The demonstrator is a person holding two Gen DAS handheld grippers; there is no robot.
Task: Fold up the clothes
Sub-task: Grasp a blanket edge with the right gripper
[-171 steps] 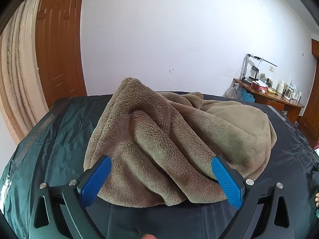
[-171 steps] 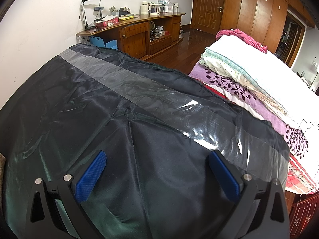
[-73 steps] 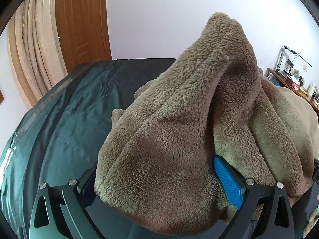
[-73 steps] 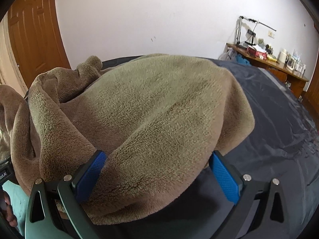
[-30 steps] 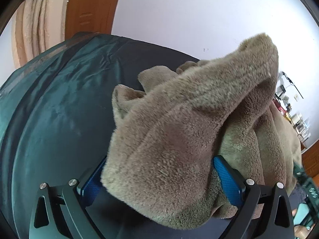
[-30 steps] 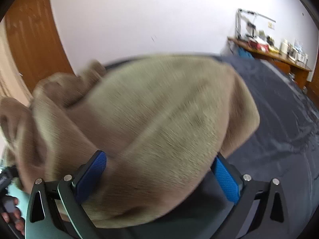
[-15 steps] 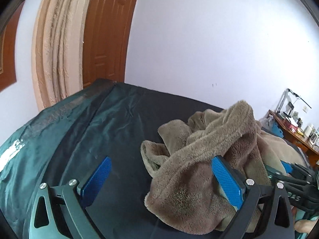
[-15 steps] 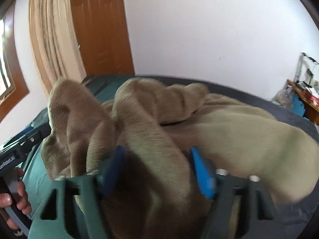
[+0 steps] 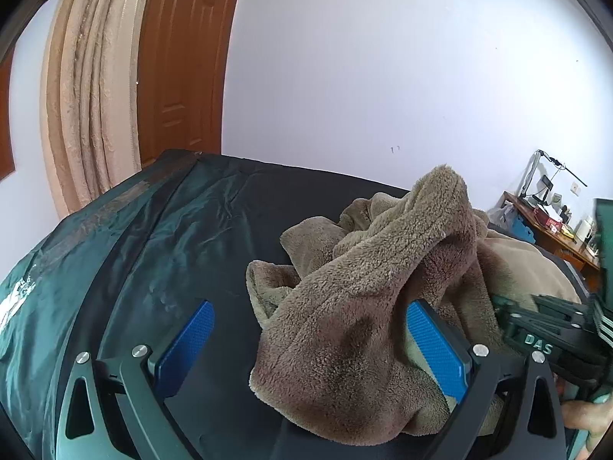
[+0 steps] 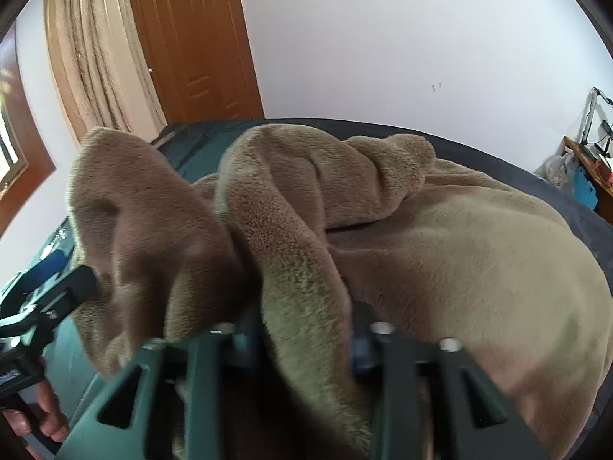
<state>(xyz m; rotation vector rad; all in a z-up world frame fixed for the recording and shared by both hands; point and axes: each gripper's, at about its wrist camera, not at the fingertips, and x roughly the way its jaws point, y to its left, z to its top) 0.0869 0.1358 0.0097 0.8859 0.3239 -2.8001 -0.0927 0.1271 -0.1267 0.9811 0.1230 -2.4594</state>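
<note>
A brown fleece garment (image 9: 364, 287) lies bunched on the dark green bed cover (image 9: 153, 249). In the left wrist view my left gripper (image 9: 312, 345) is open, its blue pads (image 9: 187, 345) wide apart. A raised fold of the fleece lies between them and against the right pad. My right gripper (image 9: 505, 314) pokes into the pile from the right. In the right wrist view the right gripper (image 10: 302, 329) is shut on a thick ridge of the fleece (image 10: 459, 249), which hides its pads. The left gripper (image 10: 61, 280) shows at the left edge, held by a hand (image 10: 42, 414).
A wooden door (image 9: 184, 57) and beige curtain (image 9: 88, 96) stand behind the bed's far left corner. A white wall runs along the far side. A wooden desk (image 9: 548, 226) with a lamp and small items stands at the right. Bare cover (image 9: 115, 306) stretches left of the garment.
The right gripper's fingers have closed onto a ridge of the fleece. The left gripper stays open; the fleece it lifted a second ago now lies lower between its fingers.
</note>
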